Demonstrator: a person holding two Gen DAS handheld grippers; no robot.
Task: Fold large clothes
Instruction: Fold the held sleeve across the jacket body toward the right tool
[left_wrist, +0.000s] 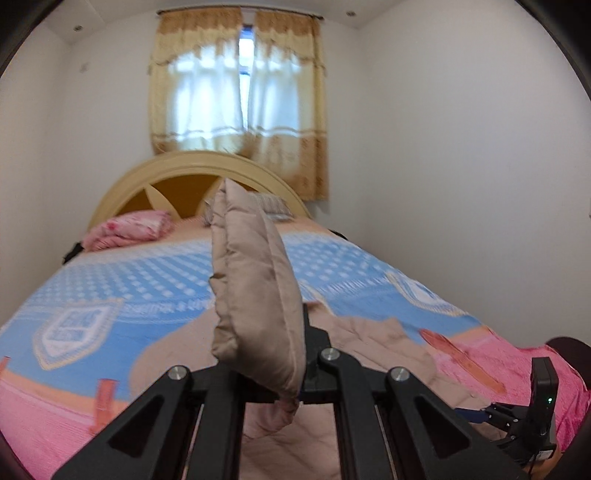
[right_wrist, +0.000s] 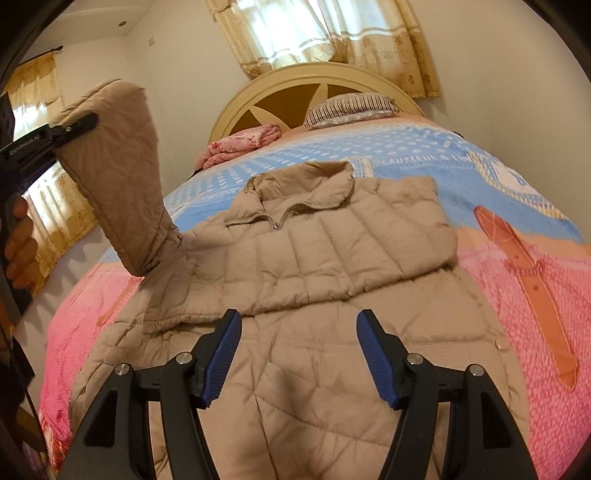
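A beige quilted jacket (right_wrist: 314, 251) lies zipped on the bed, collar toward the headboard, its right side folded in over the chest. My left gripper (right_wrist: 79, 123) is shut on the cuff end of the jacket's left sleeve (right_wrist: 118, 177) and holds it raised off the bed at the left. In the left wrist view that sleeve (left_wrist: 255, 295) stands up between the fingers of the left gripper (left_wrist: 301, 332) and hides one of them. My right gripper (right_wrist: 298, 321) hovers open over the jacket's lower front, with nothing between its blue pads (right_wrist: 221, 362).
The bedspread (right_wrist: 517, 295) is blue at the far end and pink near me. A folded pink blanket (right_wrist: 240, 146) and a striped pillow (right_wrist: 351, 105) lie by the cream headboard (right_wrist: 295, 74). Curtains (left_wrist: 240, 103) cover the window behind. A person's hand (right_wrist: 18, 251) grips the left tool.
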